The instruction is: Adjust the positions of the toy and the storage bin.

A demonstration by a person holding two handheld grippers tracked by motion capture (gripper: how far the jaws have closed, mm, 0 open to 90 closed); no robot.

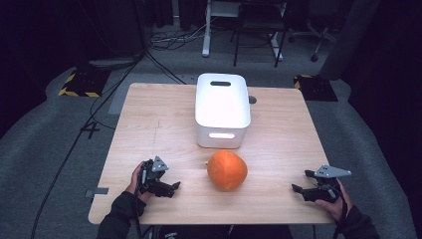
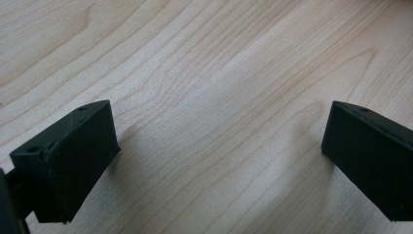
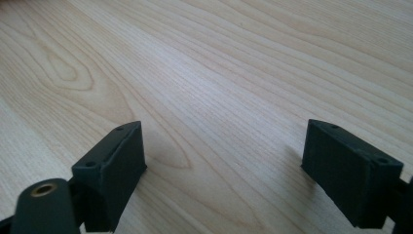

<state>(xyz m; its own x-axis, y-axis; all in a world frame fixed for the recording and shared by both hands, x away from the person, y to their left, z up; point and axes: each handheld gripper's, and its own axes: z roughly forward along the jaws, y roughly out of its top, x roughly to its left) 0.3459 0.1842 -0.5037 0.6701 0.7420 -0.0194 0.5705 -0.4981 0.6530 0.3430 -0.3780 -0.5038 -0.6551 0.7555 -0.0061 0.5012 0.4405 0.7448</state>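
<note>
An orange pumpkin (image 1: 227,170) sits on the wooden table (image 1: 278,144), just in front of a white bin (image 1: 222,108) with handle slots. My left gripper (image 1: 171,188) rests near the table's front left, open, its jaws pointing right toward the pumpkin and a short way from it. My right gripper (image 1: 301,182) lies at the front right, open, jaws pointing left. In the left gripper view my left gripper (image 2: 219,146) has bare wood between its jaws. The right gripper view shows the same for my right gripper (image 3: 224,161).
The white bin stands at the table's middle back, with a small grey disc (image 1: 252,99) behind its right corner. Beyond the table lie floor cables (image 1: 169,40), chair legs (image 1: 259,45) and yellow-black striped pads (image 1: 79,84).
</note>
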